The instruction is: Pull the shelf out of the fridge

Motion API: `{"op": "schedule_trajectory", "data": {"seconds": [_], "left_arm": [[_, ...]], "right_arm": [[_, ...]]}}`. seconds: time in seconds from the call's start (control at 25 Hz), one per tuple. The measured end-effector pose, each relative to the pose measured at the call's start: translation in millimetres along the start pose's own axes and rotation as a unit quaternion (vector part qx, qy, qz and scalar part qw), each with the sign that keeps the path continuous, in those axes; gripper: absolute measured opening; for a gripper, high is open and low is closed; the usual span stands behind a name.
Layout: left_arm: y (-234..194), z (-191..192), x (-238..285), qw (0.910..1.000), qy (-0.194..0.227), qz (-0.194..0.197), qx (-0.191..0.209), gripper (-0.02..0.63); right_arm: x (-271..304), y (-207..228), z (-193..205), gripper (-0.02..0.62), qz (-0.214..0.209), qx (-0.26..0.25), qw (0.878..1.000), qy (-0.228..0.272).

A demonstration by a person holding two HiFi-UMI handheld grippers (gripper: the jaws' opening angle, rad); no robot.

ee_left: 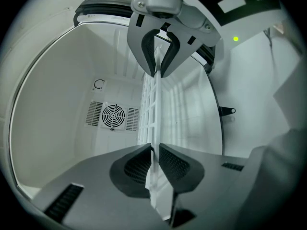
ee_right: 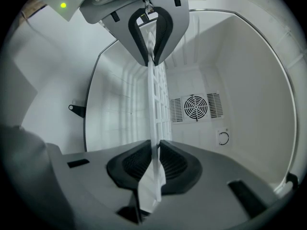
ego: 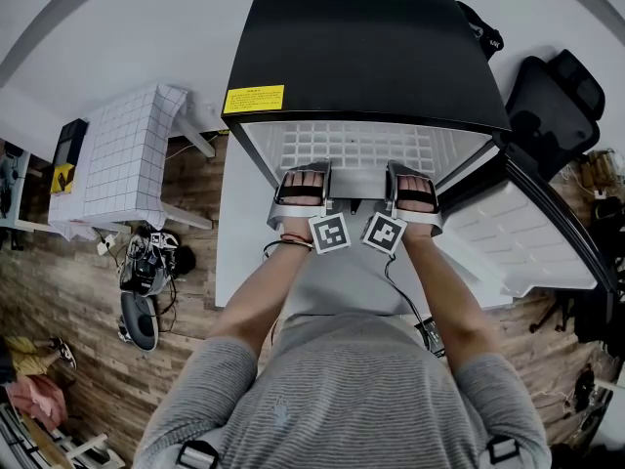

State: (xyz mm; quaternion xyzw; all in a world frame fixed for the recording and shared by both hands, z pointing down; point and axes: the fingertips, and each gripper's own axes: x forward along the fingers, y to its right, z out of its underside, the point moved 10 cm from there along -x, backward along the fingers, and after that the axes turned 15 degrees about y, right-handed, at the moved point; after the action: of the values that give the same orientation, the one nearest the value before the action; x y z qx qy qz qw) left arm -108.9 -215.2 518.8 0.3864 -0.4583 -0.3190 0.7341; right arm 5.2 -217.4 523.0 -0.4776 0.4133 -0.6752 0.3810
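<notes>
The white wire shelf (ego: 356, 145) lies level inside the open black-topped fridge (ego: 361, 47). My left gripper (ego: 306, 169) and right gripper (ego: 408, 167) sit side by side at the shelf's front edge. In the left gripper view the shelf (ee_left: 152, 109) runs edge-on between my left gripper's (ee_left: 154, 150) dark pads, which press on it. The right gripper (ee_left: 157, 73) shows further along the same edge, clamped too. In the right gripper view the shelf (ee_right: 157, 104) is pinched by my right gripper (ee_right: 156, 145), with the left gripper (ee_right: 149, 61) beyond.
The fridge door (ego: 518, 233) hangs open at the right. A round fan vent (ee_left: 113, 115) sits in the fridge's back wall. A table with a checked white cloth (ego: 127, 159) stands at the left, a black office chair (ego: 552, 101) at the right, clutter (ego: 146, 262) on the wooden floor.
</notes>
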Motion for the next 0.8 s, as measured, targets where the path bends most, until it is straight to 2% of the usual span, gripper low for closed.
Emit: {"op": "schedule_trajectory", "data": {"seconds": [0.36, 0.48, 0.64, 0.8], "left_arm": [[1.3, 0.3, -2.9, 1.0000, 0.002, 0.003, -0.002, 0.055], [0.1, 0.2, -3.0, 1.0000, 0.003, 0.002, -0.001, 0.055], [0.0, -0.4, -3.3, 1.0000, 0.004, 0.002, 0.000, 0.055], [0.5, -0.5, -4.0, 1.0000, 0.005, 0.004, -0.001, 0.055]], "right_arm": [[-2.6, 0.7, -1.8, 0.058, 0.001, 0.003, 1.000, -0.001], [-2.1, 0.2, 1.5, 0.058, 0.004, -0.018, 1.000, -0.010], [-3.4, 0.5, 1.8, 0.058, 0.002, -0.018, 1.000, -0.011], [-6.9, 0.8, -2.9, 0.051, -0.004, 0.006, 1.000, 0.000]]}}
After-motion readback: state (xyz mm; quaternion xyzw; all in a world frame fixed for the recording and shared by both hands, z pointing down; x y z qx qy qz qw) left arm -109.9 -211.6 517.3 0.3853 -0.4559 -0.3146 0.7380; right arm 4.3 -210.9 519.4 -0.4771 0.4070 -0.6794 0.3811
